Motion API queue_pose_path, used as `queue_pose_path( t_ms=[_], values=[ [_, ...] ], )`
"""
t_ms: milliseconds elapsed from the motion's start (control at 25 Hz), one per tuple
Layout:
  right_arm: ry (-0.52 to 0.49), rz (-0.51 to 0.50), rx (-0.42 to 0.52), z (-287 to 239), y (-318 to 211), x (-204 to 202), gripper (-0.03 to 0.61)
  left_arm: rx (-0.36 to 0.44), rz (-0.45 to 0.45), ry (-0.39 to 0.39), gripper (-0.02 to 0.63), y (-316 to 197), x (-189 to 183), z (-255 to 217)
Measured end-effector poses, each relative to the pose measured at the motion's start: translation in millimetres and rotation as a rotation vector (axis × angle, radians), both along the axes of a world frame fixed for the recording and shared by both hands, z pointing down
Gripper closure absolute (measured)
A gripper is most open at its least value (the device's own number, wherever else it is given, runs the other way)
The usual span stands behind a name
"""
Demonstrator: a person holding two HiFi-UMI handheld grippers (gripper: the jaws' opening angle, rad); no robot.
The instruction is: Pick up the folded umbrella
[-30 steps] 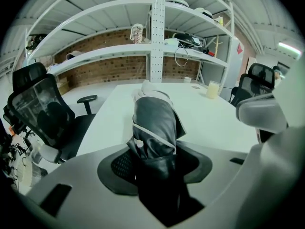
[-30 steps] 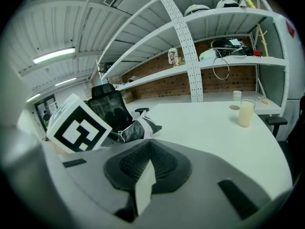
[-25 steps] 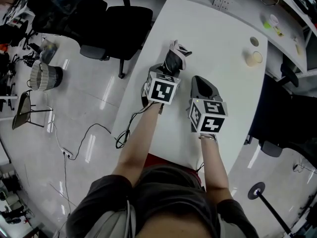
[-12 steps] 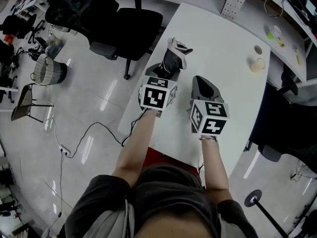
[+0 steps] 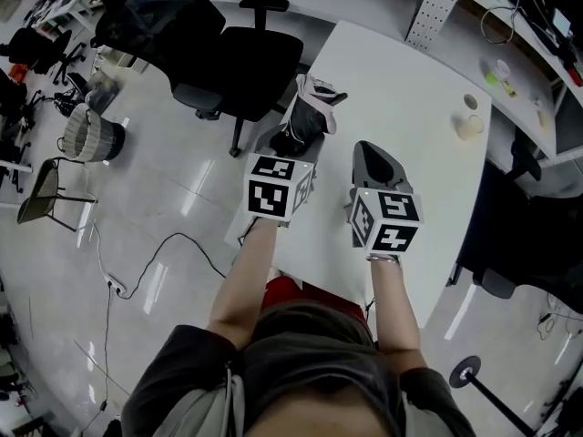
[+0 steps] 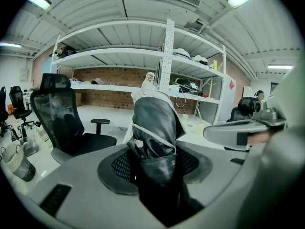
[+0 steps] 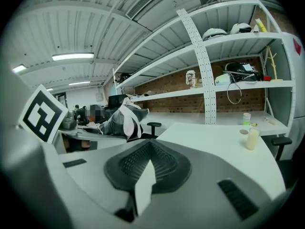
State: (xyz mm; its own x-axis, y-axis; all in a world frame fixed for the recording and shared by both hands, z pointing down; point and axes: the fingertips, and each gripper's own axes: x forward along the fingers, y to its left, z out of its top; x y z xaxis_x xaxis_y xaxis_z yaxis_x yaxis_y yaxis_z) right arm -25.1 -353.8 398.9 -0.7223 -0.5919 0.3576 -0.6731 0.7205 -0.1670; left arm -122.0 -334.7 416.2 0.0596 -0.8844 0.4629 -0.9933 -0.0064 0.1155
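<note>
A: Where is the folded black umbrella with white trim (image 5: 305,115) found?

B: It is gripped by the left tool (image 5: 293,146). The jaws are clamped on one end, and the rest stands out beyond them, forward and upward. It is seen at the left edge of the white tabletop (image 5: 401,80) and appears to be held clear of the surface.

A: Why is it taken at the end?

B: Probably so that the long body is kept away from the hand. The jaws are set rather wide, because the bundle of cloth is thick.

A: And the right tool (image 5: 375,164)?

B: Its jaws are brought together, and nothing is held between them. It is kept just beside the left one, perhaps so that support can be given if the umbrella slips.

A: Is anything in the way?

B: No. The small cream cup (image 5: 469,127) is placed well apart, on the far side.
</note>
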Motion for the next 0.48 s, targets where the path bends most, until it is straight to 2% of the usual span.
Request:
queue_pose_path(
  t_ms=[480],
  values=[
    [-0.027, -0.016, 0.084, -41.1, 32.7, -15.5, 0.560, 0.105, -0.004, 0.004, 0.400, 44.1, -23.4, -37.2]
  ],
)
